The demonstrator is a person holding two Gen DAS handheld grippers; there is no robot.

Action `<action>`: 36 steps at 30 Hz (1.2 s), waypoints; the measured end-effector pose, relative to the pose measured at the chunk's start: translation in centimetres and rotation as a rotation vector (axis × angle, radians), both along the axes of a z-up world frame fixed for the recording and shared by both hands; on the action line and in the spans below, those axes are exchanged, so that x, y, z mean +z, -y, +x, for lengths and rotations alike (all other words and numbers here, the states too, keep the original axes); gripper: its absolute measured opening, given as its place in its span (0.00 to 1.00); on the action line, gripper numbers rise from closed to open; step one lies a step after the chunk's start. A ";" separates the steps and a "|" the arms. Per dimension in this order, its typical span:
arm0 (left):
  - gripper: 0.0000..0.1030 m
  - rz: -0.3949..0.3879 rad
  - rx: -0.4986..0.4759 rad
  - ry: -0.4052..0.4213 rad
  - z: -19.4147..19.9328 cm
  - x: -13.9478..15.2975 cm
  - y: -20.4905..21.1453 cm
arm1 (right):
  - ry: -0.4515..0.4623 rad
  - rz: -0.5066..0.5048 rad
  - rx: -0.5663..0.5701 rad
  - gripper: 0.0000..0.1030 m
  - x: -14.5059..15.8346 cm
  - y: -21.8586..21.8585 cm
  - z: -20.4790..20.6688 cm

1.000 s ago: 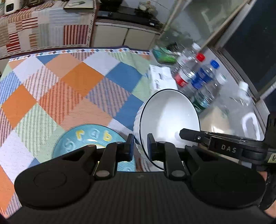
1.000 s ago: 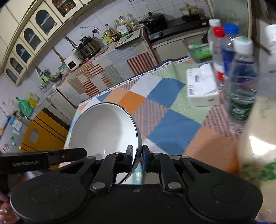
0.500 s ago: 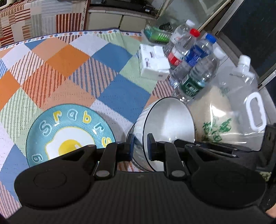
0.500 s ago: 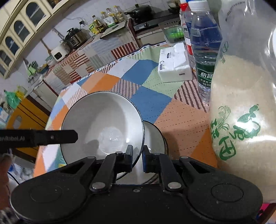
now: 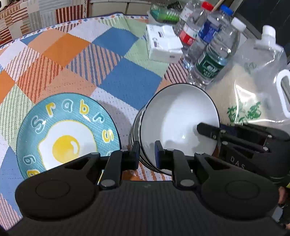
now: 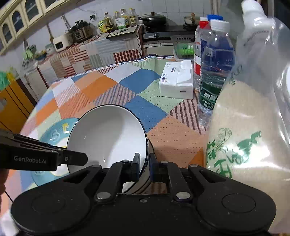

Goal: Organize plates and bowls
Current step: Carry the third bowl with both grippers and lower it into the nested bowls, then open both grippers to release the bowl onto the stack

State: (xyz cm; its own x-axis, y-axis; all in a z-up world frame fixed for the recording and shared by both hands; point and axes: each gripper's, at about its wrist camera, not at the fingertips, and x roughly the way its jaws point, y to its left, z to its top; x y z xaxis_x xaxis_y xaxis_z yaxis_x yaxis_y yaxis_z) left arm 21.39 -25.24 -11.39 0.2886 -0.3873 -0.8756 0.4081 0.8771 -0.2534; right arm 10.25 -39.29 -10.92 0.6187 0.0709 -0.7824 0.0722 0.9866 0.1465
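A white bowl with a dark rim (image 5: 179,118) sits nested in another white bowl (image 5: 136,127) on the checked tablecloth. My left gripper (image 5: 146,152) is shut on the near rims of the stacked bowls. My right gripper (image 6: 144,163) is shut on the top bowl's rim (image 6: 108,134) from the opposite side; it also shows in the left wrist view (image 5: 208,130). A teal plate with a fried-egg print (image 5: 67,134) lies flat just left of the bowls, and its edge shows in the right wrist view (image 6: 54,132).
Right of the bowls stand a big clear bag of rice (image 6: 250,138) and several water bottles (image 5: 212,54). A white tissue pack (image 5: 163,43) and a green basket (image 5: 163,13) lie farther back. The tablecloth's edge (image 6: 36,105) is at the left.
Both grippers have lowered the held bowls toward the cloth beside the teal plate. The right gripper's bowl now sits nested in the left gripper's bowl.
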 end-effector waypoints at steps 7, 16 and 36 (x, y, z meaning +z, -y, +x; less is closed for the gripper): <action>0.29 0.044 0.000 -0.018 -0.7 -0.8 1.2 | 0.048 -0.100 0.048 0.12 -0.6 -1.0 -0.4; 0.33 0.052 0.078 -0.020 0.6 -0.4 1.2 | 0.103 -0.237 0.116 0.16 -1.4 -2.1 -1.0; 0.43 -0.109 0.086 0.037 -1.5 1.3 -5.2 | 0.288 -0.102 0.279 0.64 1.7 -2.7 -9.8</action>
State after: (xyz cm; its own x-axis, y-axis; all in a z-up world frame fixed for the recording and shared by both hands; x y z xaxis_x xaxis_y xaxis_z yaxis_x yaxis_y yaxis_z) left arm 19.93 -20.07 -10.09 0.3560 -0.4519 -0.8180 0.3437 0.8773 -0.3350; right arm 0.48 -36.59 -9.18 0.7815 0.1982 -0.5916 -0.2300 0.9729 0.0222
